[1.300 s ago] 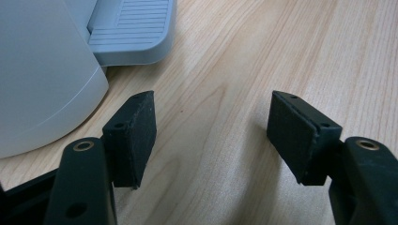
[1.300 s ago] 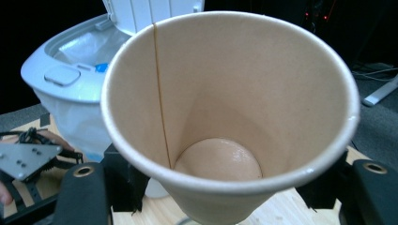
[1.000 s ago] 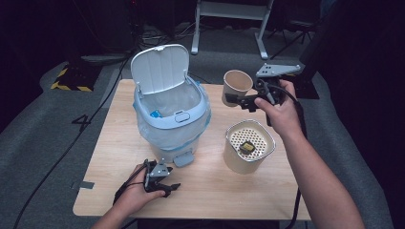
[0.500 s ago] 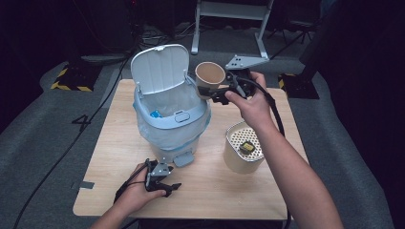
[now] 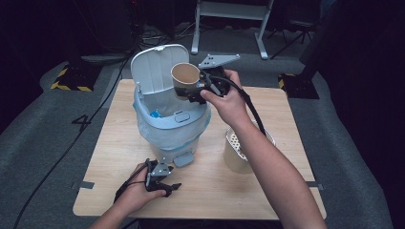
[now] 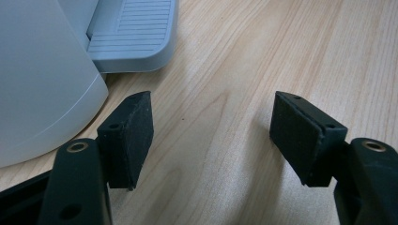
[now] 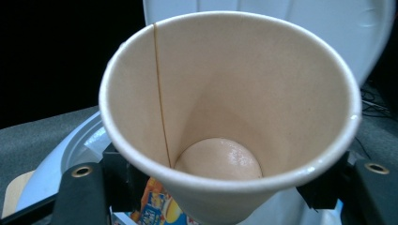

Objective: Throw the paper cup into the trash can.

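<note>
A tan paper cup [image 5: 185, 76] hangs tilted above the mouth of a pale grey pedal bin [image 5: 172, 125]; the bin's lid [image 5: 153, 67] stands up behind it. My right gripper [image 5: 193, 93] is shut on the cup's lower wall. In the right gripper view the cup [image 7: 230, 103] is empty inside, and the jaws clamp it from both sides at my right gripper [image 7: 220, 185]. My left gripper [image 5: 172, 187] lies on the table in front of the bin. Its fingers [image 6: 126, 136] stand wide apart over bare wood, open, at my left gripper [image 6: 213, 136].
The bin has a blue liner, and a colourful wrapper [image 7: 157, 206] lies inside it. Its foot pedal [image 6: 131, 33] juts toward the left gripper. A beige perforated pot [image 5: 236, 155] stands on the wooden table [image 5: 286, 109] under my right forearm. Dark floor and cables surround the table.
My right gripper has carried the cup leftward, from above the table's right side to over the open bin. The left gripper has stayed put.
</note>
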Action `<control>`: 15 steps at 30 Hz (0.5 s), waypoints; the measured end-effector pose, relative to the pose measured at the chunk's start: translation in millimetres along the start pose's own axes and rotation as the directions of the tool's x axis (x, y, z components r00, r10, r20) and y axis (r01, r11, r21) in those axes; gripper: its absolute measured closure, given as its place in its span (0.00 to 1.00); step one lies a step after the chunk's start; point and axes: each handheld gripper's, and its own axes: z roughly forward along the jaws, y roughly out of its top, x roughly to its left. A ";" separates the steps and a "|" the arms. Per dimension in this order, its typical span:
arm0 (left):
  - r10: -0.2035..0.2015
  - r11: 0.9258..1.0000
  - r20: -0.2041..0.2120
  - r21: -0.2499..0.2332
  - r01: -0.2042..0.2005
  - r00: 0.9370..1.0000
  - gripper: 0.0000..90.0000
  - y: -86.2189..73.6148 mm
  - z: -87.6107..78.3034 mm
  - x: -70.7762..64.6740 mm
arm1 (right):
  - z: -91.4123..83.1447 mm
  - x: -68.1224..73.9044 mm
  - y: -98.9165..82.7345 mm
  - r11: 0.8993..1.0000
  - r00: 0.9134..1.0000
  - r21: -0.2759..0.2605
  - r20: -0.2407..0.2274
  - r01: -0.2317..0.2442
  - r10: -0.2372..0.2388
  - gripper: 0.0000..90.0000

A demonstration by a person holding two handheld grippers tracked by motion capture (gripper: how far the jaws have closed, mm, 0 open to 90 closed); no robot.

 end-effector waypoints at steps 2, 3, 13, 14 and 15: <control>0.000 1.000 0.000 0.000 0.000 1.000 0.34 0.0 0.0 0.0 | 5.1 2.6 0.9 1.000 1.000 0.010 -0.003 -0.004 0.004 0.34; 0.000 1.000 0.000 0.001 0.000 1.000 0.34 0.0 -0.1 0.1 | 7.2 3.7 1.4 1.000 1.000 0.020 -0.004 -0.008 0.009 0.34; 0.002 1.000 0.000 0.001 -0.002 1.000 0.34 0.0 0.0 0.0 | 22.9 6.2 1.1 0.993 0.999 0.110 -0.023 -0.037 0.040 0.34; 0.001 1.000 0.000 0.001 -0.001 1.000 0.34 0.0 0.0 0.0 | 24.0 6.5 0.9 0.992 0.999 0.122 -0.026 -0.037 0.041 0.34; 0.001 1.000 0.000 0.001 -0.001 1.000 0.34 0.0 0.0 0.0 | 25.1 7.1 1.0 0.990 0.999 0.137 -0.024 -0.034 0.038 0.34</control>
